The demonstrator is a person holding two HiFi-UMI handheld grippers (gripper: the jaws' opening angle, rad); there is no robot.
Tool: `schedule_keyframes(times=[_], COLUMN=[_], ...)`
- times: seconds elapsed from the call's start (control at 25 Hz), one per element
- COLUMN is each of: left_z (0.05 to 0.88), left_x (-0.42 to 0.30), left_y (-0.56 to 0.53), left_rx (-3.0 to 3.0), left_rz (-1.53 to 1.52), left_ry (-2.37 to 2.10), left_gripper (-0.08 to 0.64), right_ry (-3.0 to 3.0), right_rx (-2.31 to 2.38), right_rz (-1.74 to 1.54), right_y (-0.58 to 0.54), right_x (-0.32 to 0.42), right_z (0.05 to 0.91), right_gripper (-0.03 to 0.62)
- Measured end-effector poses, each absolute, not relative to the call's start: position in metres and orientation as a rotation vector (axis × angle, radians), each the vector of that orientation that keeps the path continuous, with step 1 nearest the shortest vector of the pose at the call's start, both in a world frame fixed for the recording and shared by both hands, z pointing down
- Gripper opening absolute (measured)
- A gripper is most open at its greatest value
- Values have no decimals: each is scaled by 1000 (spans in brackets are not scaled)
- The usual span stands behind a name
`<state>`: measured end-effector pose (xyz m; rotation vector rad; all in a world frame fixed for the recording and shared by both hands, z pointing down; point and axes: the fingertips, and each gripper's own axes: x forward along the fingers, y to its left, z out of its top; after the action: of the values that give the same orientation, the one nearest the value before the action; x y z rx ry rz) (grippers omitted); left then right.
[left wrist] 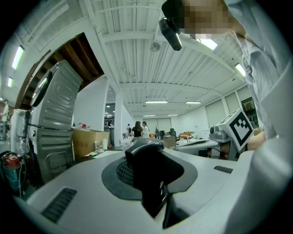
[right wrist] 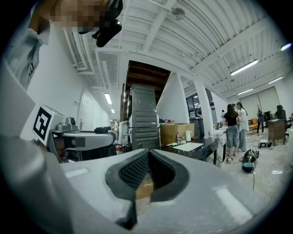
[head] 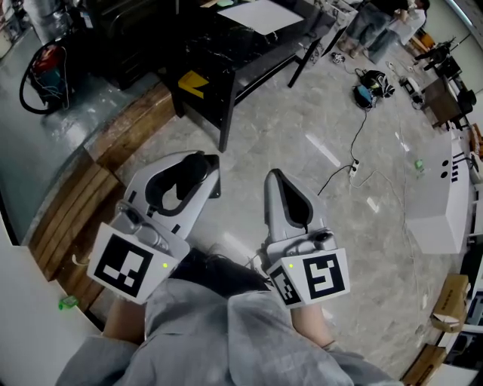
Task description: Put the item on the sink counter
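A black item (head: 193, 170) sits between the jaws of my left gripper (head: 199, 161), which is shut on it. In the left gripper view the black item (left wrist: 149, 176) fills the gap of the left gripper (left wrist: 145, 155) and hides its pads; its exact shape is unclear. My right gripper (head: 273, 178) is held beside the left one, shut with nothing in it. In the right gripper view the tips of the right gripper (right wrist: 149, 154) meet and only floor shows behind. Both point level over the grey floor.
A black table (head: 226, 56) with a white sheet (head: 264, 15) stands ahead. A wooden platform (head: 83, 203) runs along the left. Cables (head: 355, 136) lie on the floor. A white counter (head: 445, 203) is at the right. A cardboard box (right wrist: 176, 132) and people (right wrist: 233, 125) stand farther off.
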<state>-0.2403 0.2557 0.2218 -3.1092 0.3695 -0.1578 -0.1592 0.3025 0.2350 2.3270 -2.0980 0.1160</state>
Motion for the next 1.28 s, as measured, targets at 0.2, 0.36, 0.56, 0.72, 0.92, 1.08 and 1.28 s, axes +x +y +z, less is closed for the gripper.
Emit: schedule_keyframes(times=[0.2,0.36,0.56,0.72,0.92,1.08,1.28], left_z=[222,221,222,226,230,232,231], left_x=[-229,-222,-214,-207,-190,-174,-149], left_y=[271,281,287,284,274,258,232], left_rx=[-3117,-3124,-3128,-3134,-3147,-3146,-3148], left_rz=[-125,-115,-117,-123,-132,-132,-124], left_ry=[369,362,352,345,318,296,263], left_gripper=[95,95,95,95,95,95,96], right_ry=[-2085,-2070,-2054,-2041,-2017,-1998,-1975], right_rx=[2335,2355,2364,2372,2388,2399,2413], right_rz=[86,85,95,100,119,117,109], right_y=[323,336,342,341,332,319,293], right_x=[-147,-138,-128,-120,-105,-91,-68], right_z=[234,235,238,242,248,250,248], right_gripper=[-3,-3,-3,-3,-3,-3,-3])
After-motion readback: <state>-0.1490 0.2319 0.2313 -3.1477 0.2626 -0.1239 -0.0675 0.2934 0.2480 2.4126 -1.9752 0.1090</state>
